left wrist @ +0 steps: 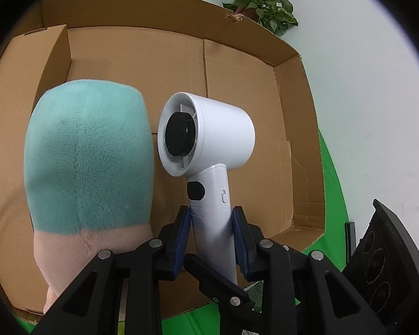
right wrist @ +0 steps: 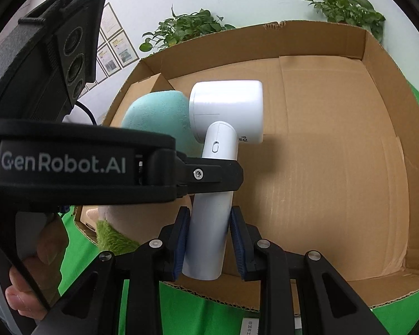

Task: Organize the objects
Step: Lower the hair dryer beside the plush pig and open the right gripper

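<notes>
Both grippers, left [left wrist: 211,237] and right [right wrist: 208,240], clamp the dryer [left wrist: 209,139] handle between their fingers, steadying it over the box [left wrist: 307,139] beside the plush [left wrist: 89,153].

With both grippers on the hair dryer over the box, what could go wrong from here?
1. Both the left gripper and right gripper clamp the hair dryer on its smooth handle only; the heavy head could make it pivot or slip.
2. The head sits right against the plush toy; lowering may snag or shove it.
3. The grippers crowd the same handle and might collide on release inside the cardboard box.
</notes>
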Tool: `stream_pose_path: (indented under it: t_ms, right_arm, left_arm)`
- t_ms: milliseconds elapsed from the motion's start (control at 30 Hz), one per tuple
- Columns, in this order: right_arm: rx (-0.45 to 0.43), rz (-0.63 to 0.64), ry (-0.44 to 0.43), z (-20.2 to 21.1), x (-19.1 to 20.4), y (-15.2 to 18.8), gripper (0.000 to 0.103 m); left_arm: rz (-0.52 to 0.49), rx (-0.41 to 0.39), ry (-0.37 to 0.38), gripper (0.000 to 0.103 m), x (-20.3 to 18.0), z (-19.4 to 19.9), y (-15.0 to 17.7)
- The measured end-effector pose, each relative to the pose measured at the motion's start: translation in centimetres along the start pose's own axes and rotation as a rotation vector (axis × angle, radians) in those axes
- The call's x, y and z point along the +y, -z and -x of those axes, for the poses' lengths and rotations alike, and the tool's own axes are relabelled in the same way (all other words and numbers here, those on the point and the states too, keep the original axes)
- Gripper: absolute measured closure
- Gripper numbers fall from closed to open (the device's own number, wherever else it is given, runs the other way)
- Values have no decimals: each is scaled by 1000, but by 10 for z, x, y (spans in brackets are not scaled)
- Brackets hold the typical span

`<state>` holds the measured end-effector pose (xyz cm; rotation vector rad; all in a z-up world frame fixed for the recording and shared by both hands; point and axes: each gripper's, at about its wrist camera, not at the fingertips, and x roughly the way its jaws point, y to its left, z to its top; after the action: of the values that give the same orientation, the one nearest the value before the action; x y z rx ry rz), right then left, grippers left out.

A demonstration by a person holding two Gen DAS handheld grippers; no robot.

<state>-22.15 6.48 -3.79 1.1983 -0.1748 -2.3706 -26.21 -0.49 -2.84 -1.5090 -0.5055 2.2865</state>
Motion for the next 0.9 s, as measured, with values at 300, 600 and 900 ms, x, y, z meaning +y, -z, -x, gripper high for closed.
stream_pose_path:
  t_ms: [300,600,900]
  right_arm:
    - [-7,-49,-1,-8,1,4,79]
    - [36,-89,21,-33,-10,3,81]
    - [76,-80,70,-58,5,-4,81]
  left_arm:
    - [6,25,-32,73,-1,-2,4]
    - [-13,-28,-20,74,-1,34,5]
    - [24,-105,-27,75,18,73,13]
